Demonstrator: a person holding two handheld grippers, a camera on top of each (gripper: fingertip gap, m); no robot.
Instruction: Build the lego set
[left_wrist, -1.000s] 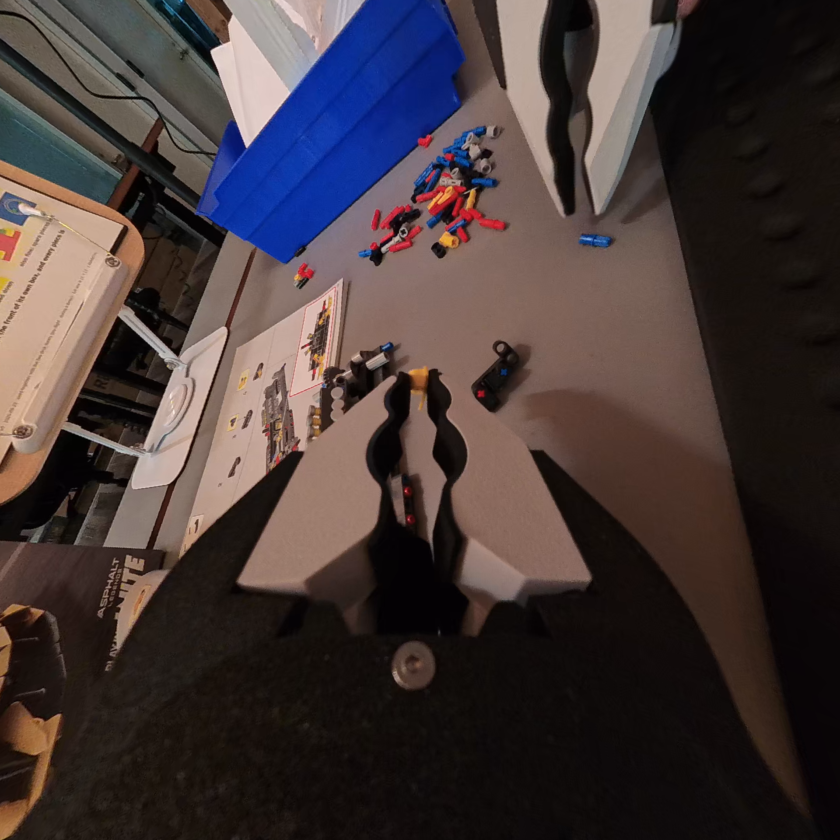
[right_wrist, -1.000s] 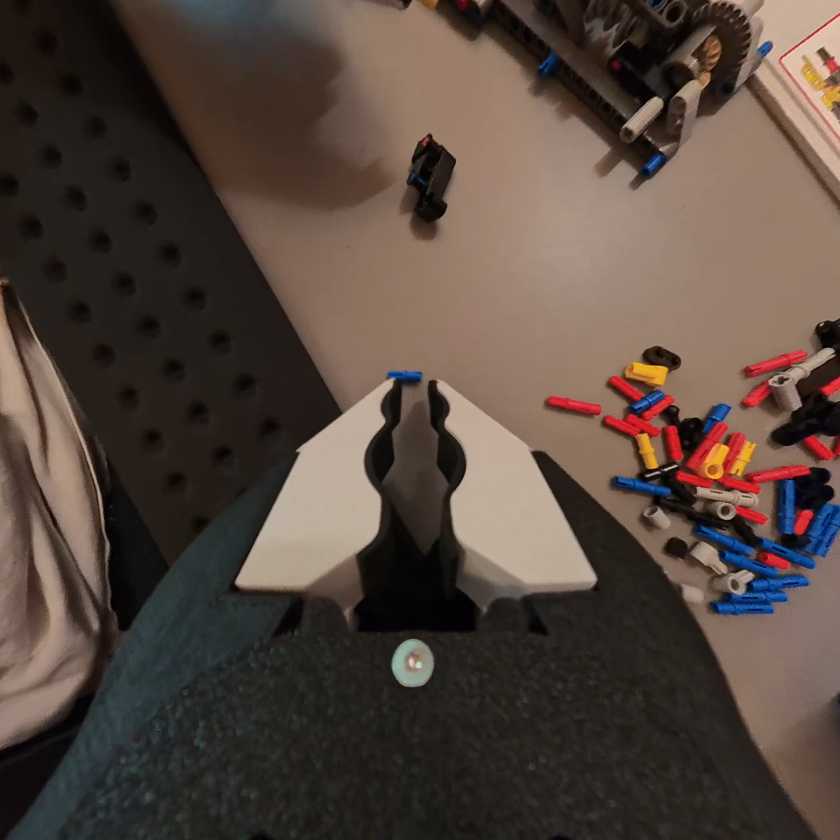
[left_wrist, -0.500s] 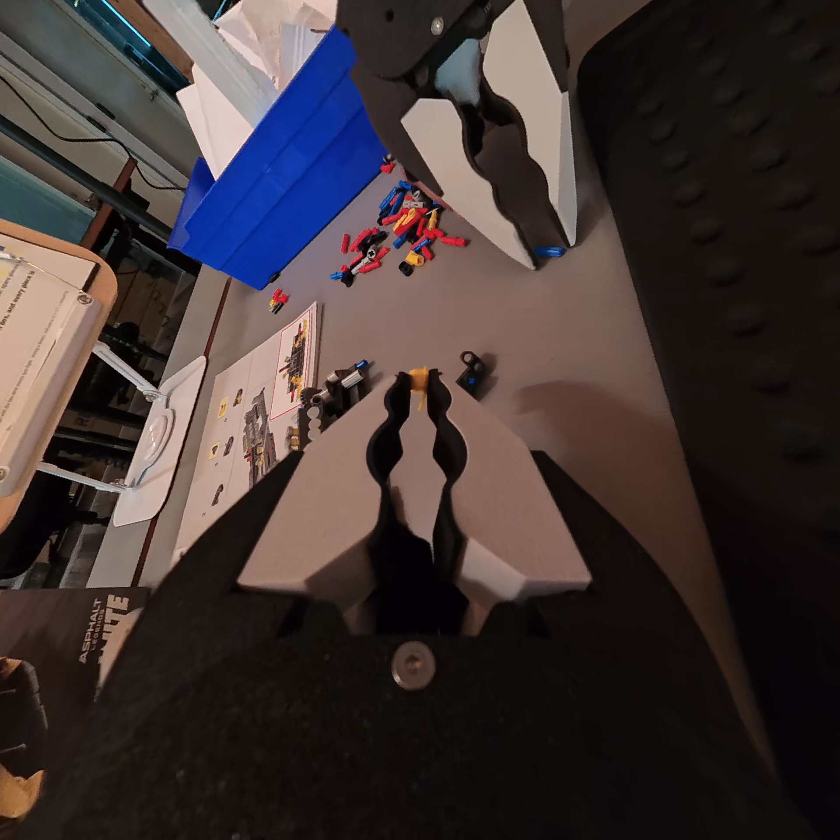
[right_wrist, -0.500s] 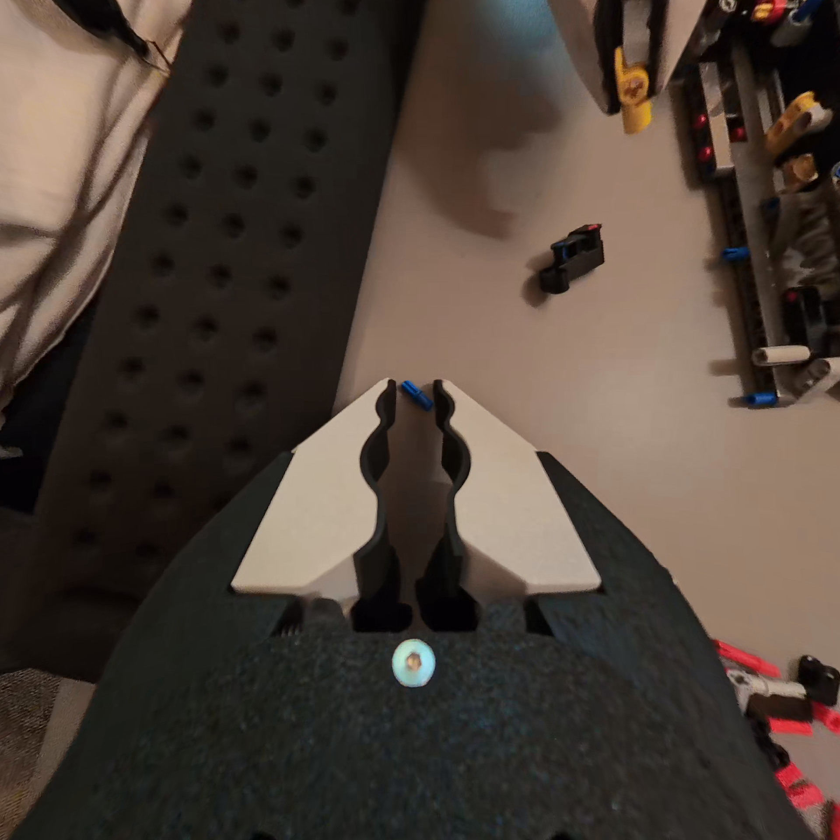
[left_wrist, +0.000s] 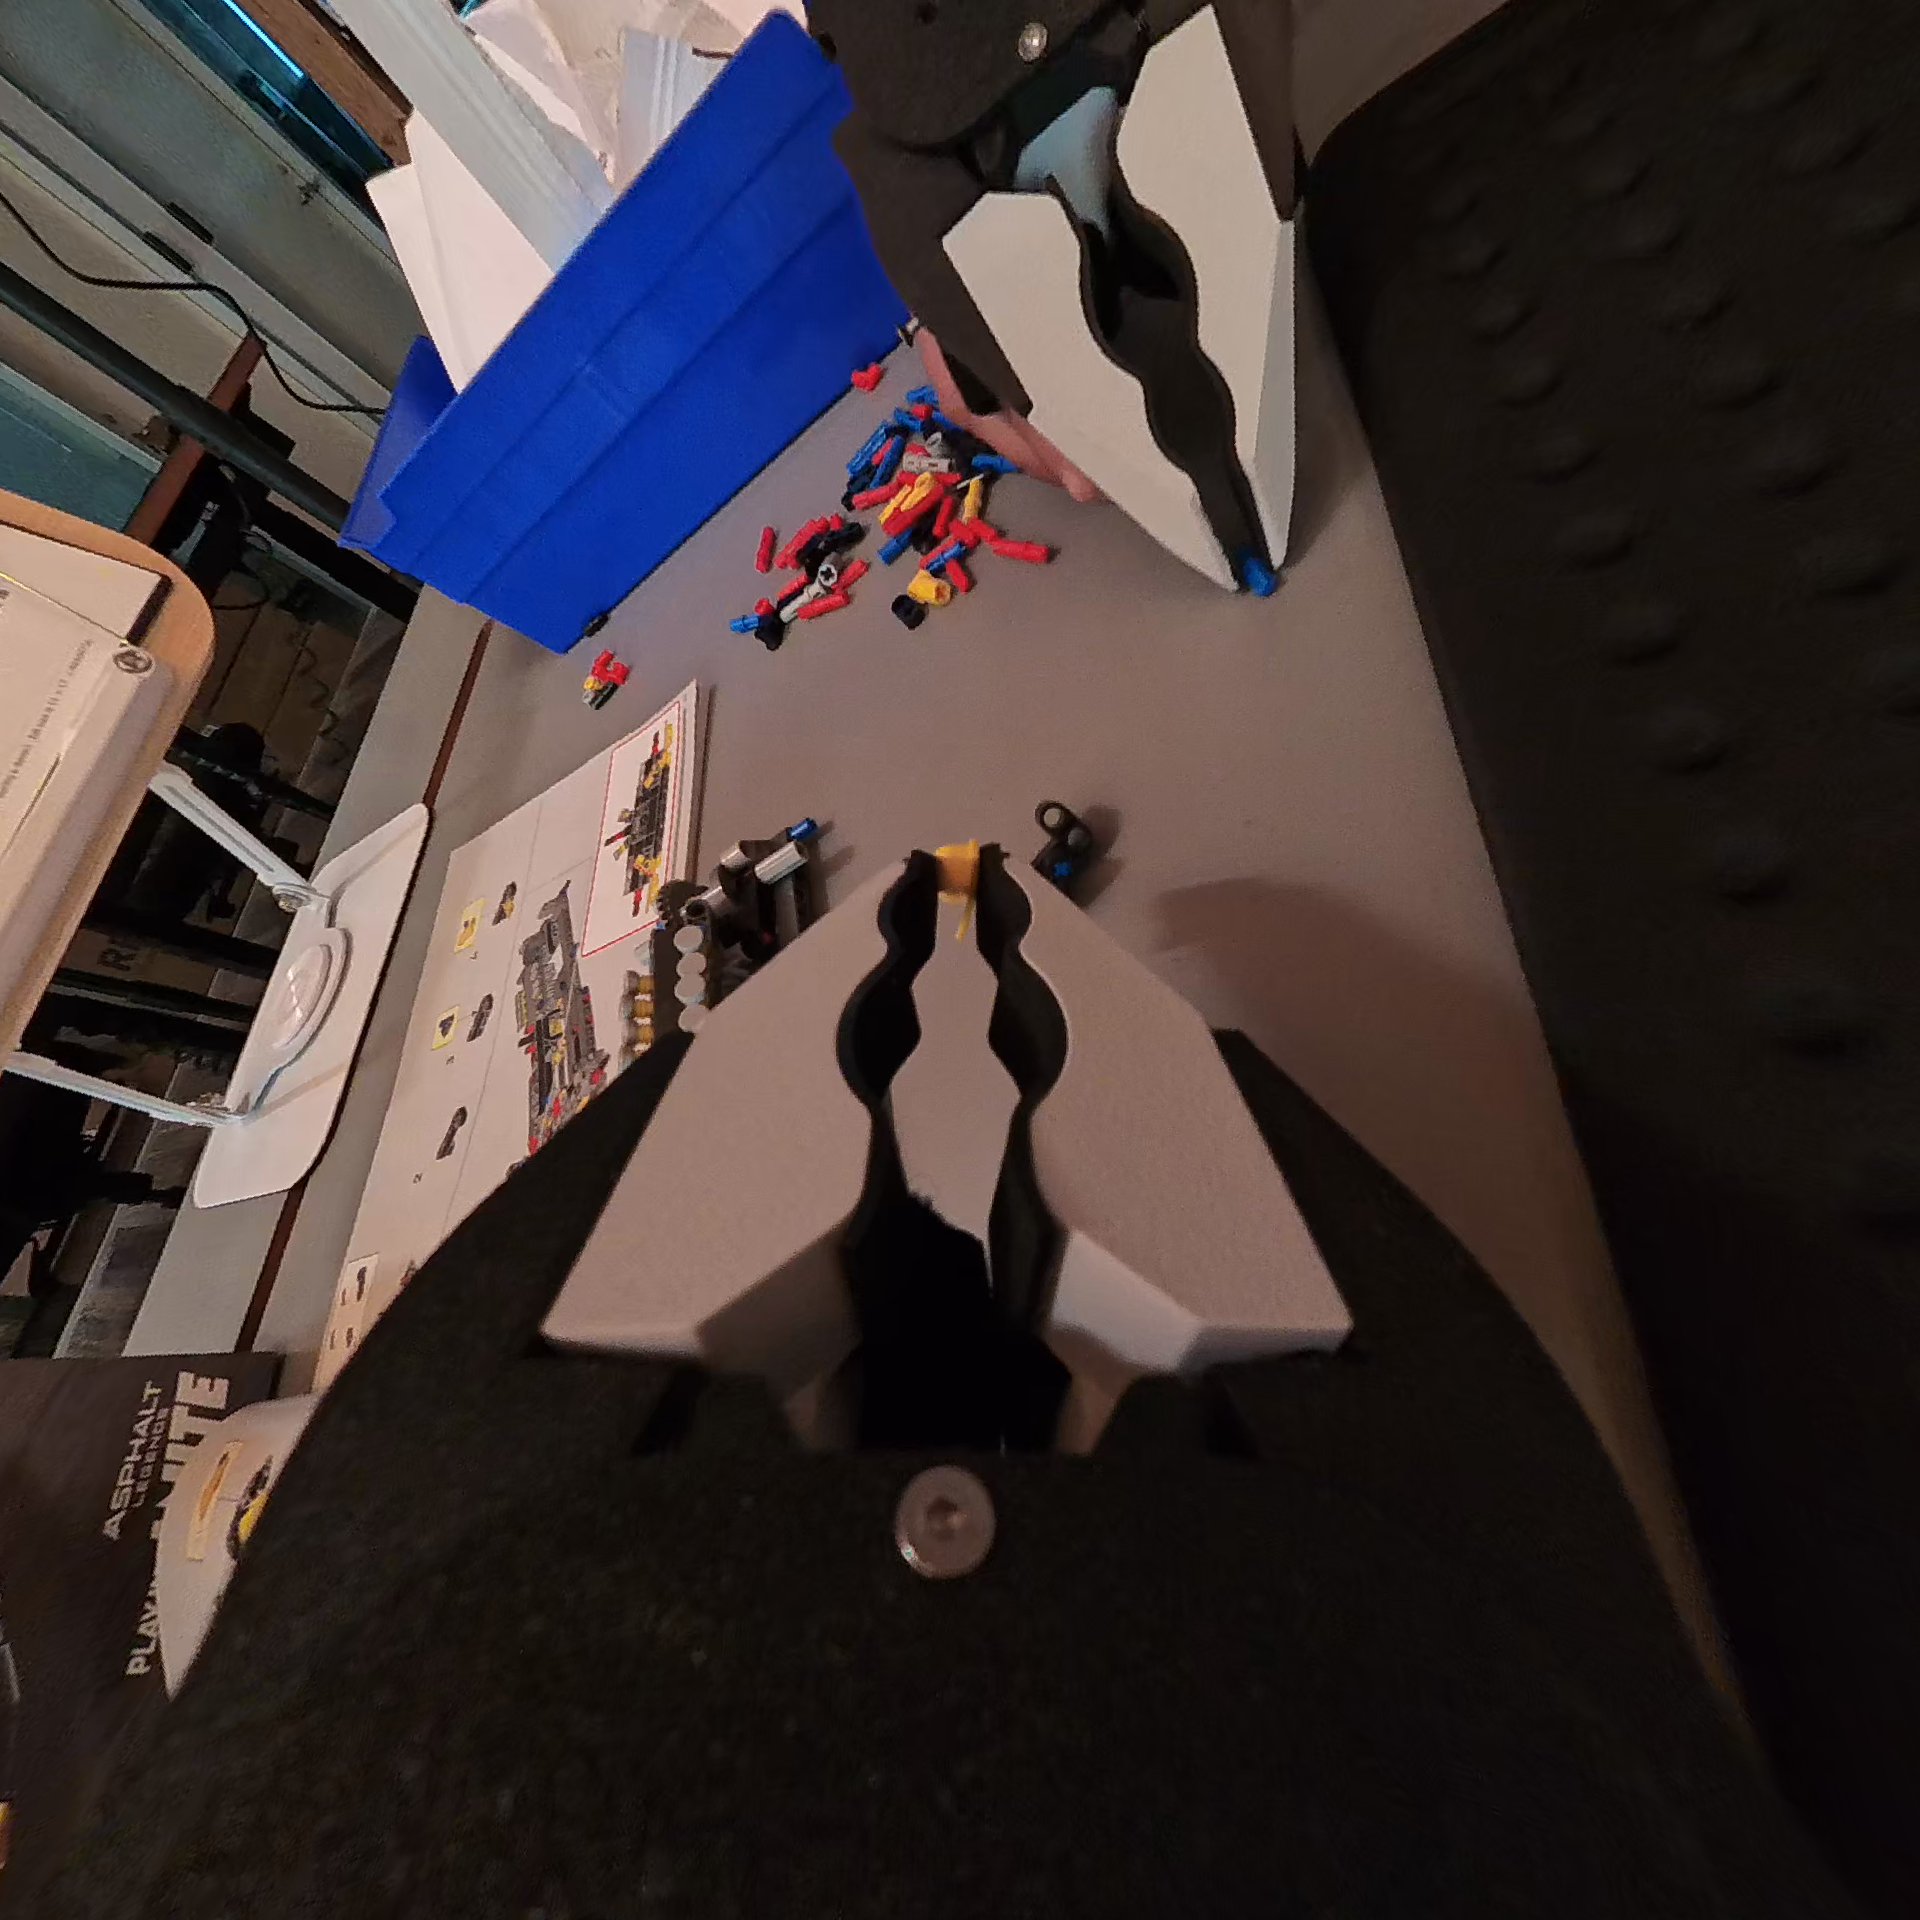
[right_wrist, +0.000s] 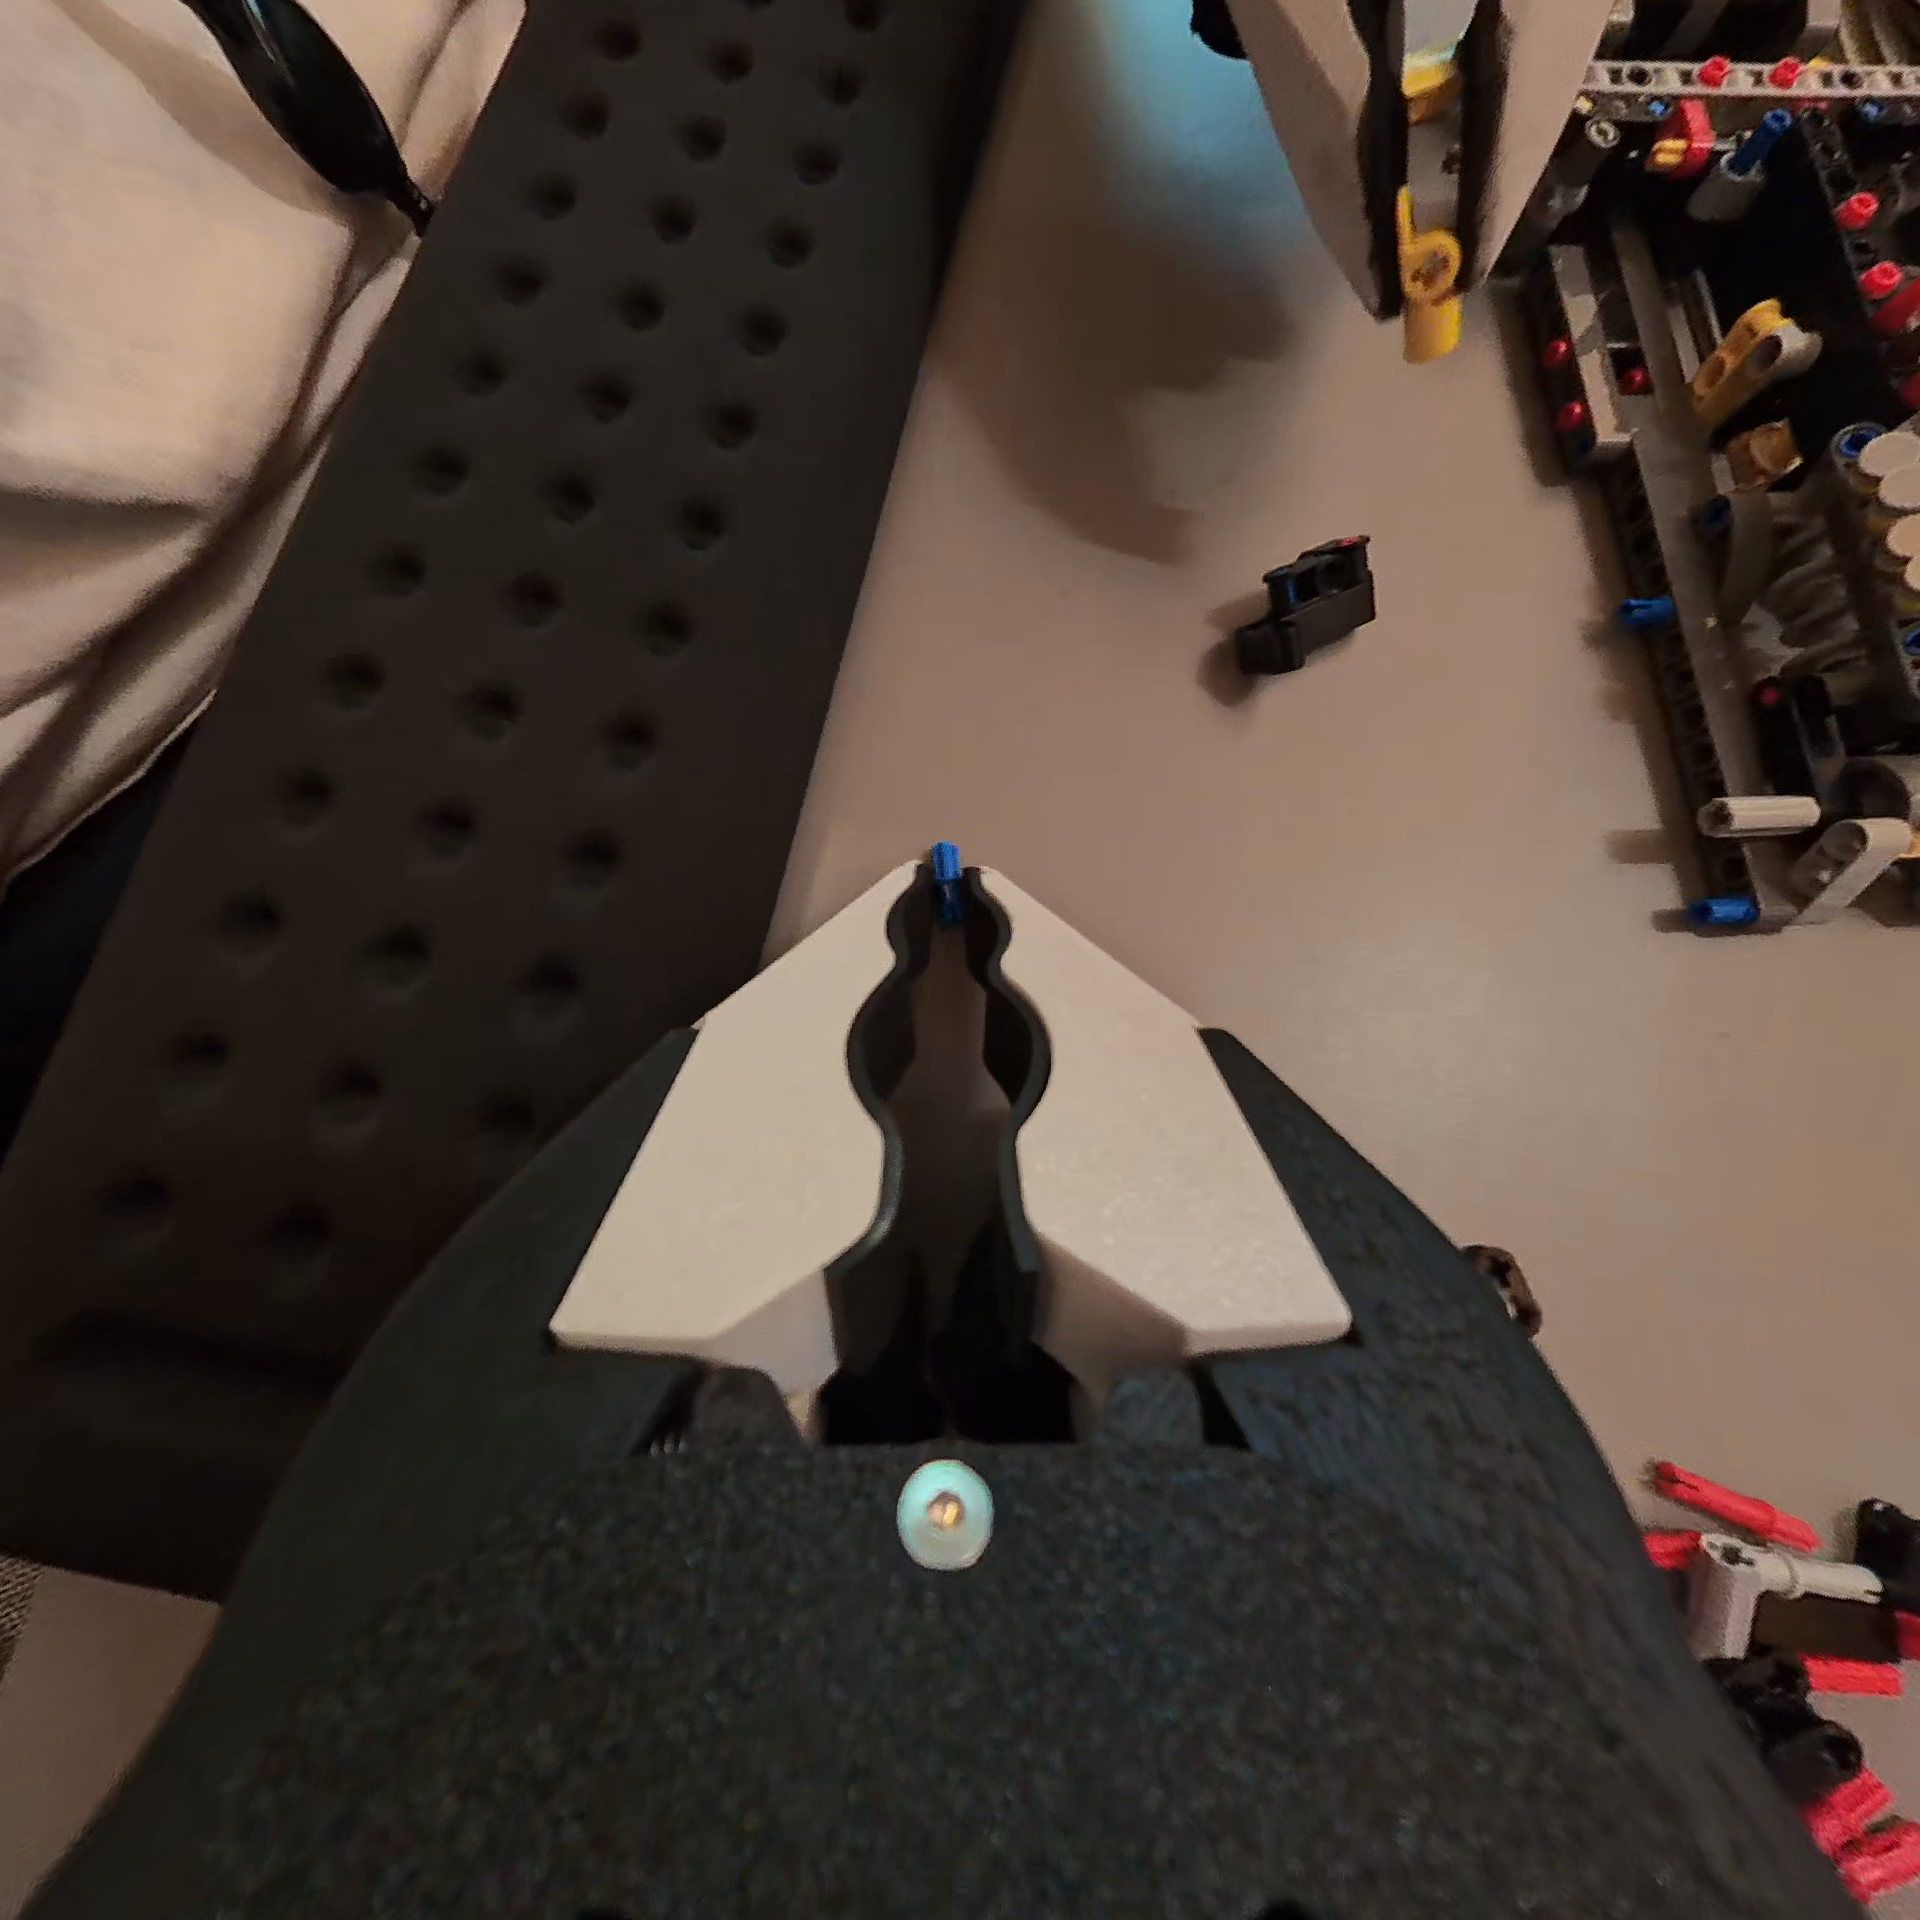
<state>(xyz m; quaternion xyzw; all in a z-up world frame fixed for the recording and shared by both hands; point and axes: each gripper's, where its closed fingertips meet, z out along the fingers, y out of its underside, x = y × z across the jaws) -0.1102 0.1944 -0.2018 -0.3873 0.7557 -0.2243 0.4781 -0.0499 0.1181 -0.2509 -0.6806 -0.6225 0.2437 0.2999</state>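
On the grey table (right_wrist: 1299, 1039), the right gripper (right_wrist: 945, 883) pinches a small blue pin (right_wrist: 943, 864) at its fingertips, with a black connector (right_wrist: 1307, 605) lying at one o'clock from it. At one o'clock beyond, the left gripper (left_wrist: 956, 868) clamps a yellow piece (left_wrist: 956, 862) beside the half-built lego frame (right_wrist: 1745, 499), loose pins (left_wrist: 904, 509) lying at twelve o'clock in its own view.
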